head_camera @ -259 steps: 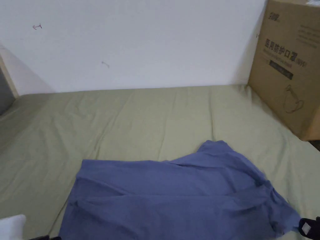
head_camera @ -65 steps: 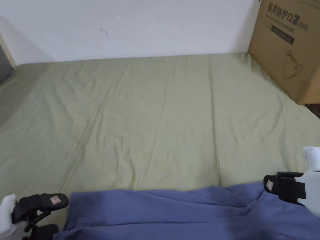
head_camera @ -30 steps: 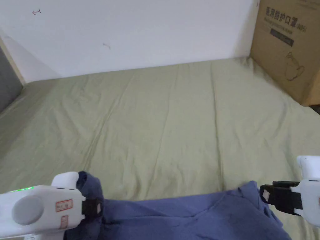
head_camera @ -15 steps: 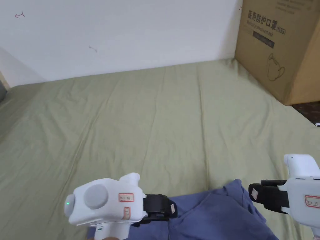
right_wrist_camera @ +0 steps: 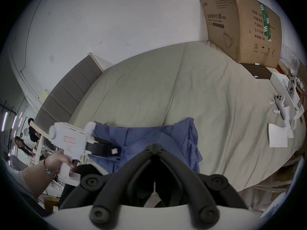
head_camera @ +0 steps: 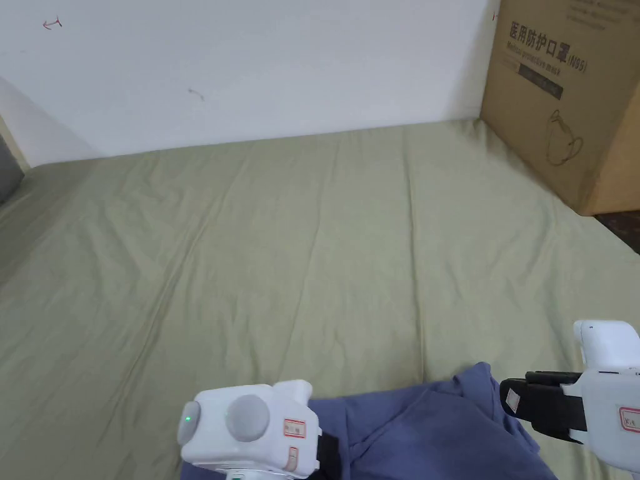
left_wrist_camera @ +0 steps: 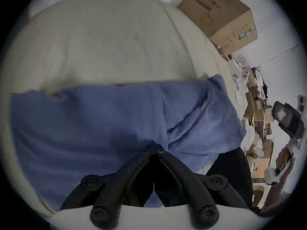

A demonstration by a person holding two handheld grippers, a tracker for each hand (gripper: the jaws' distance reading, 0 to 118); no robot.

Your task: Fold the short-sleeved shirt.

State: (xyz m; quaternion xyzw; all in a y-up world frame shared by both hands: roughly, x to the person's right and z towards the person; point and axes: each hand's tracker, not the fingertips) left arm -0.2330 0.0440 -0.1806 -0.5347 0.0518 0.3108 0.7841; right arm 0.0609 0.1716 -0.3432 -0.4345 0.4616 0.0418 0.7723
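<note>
The blue short-sleeved shirt point(head_camera: 437, 431) lies bunched at the near edge of the green bed sheet point(head_camera: 281, 250). My left gripper point(head_camera: 326, 451) sits over the shirt's left part, white body up. In the left gripper view the left gripper point(left_wrist_camera: 154, 150) has its jaws shut on a fold of the shirt point(left_wrist_camera: 99, 125). My right gripper point(head_camera: 509, 400) hovers beside the shirt's right corner. In the right gripper view the right gripper point(right_wrist_camera: 155, 148) is shut with no cloth between its jaws, above the shirt point(right_wrist_camera: 166, 134), and the left gripper point(right_wrist_camera: 114, 150) shows to the left.
A large cardboard box point(head_camera: 562, 100) stands at the bed's far right corner by the white wall. White controllers point(right_wrist_camera: 280, 104), a sheet of paper point(right_wrist_camera: 277, 137) and a black box point(right_wrist_camera: 255, 71) lie along the bed's right side. A grey headboard point(right_wrist_camera: 66, 92) is at the left.
The left gripper took the shirt's left edge and carried it rightwards over the shirt toward the middle. The shirt now lies narrower. The right gripper has stayed near the right corner.
</note>
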